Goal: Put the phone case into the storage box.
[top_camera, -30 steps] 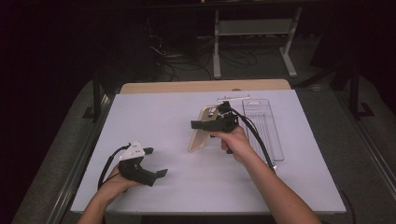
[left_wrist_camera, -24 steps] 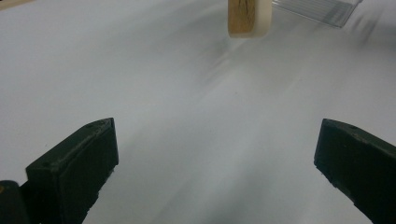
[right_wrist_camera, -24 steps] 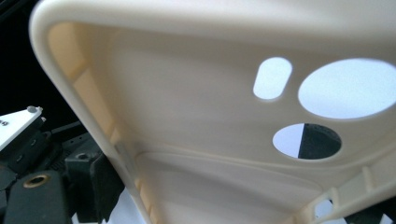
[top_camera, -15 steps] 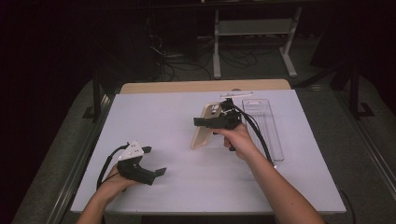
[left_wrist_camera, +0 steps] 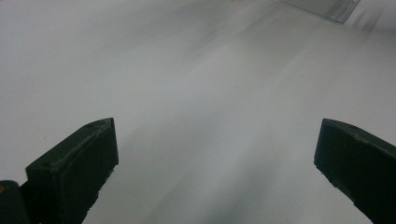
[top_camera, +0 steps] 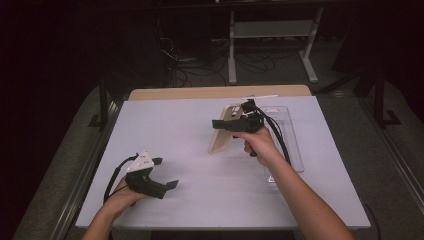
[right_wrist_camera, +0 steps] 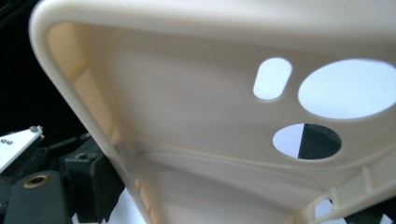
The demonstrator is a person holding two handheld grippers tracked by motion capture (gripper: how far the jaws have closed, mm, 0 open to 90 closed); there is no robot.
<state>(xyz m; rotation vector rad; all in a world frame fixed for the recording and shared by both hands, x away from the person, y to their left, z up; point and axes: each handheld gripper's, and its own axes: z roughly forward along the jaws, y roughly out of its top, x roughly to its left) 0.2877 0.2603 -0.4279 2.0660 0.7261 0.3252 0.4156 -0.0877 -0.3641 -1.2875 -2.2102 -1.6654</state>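
A cream phone case (top_camera: 220, 137) stands tilted over the middle of the white table (top_camera: 165, 130), camera holes at its top end. My right gripper (top_camera: 221, 123) is shut on the case near its upper part, its jaws pointing left. In the right gripper view the case's inside (right_wrist_camera: 196, 107) is very close, with three cut-outs. My left gripper (top_camera: 166, 172) rests near the table's front left, open and holding nothing. In the left gripper view its black jaws (left_wrist_camera: 217, 140) stand wide apart over bare table.
A clear plastic tray (top_camera: 292, 150) lies on the table's right side, just behind the right hand. Its corner (left_wrist_camera: 322, 7) appears at the top of the left gripper view. A wooden board edge (top_camera: 200, 93) runs along the table's far side.
My right gripper has carried the phone case a little farther away and to the right, and the case now stands more upright. The left gripper has barely shifted.
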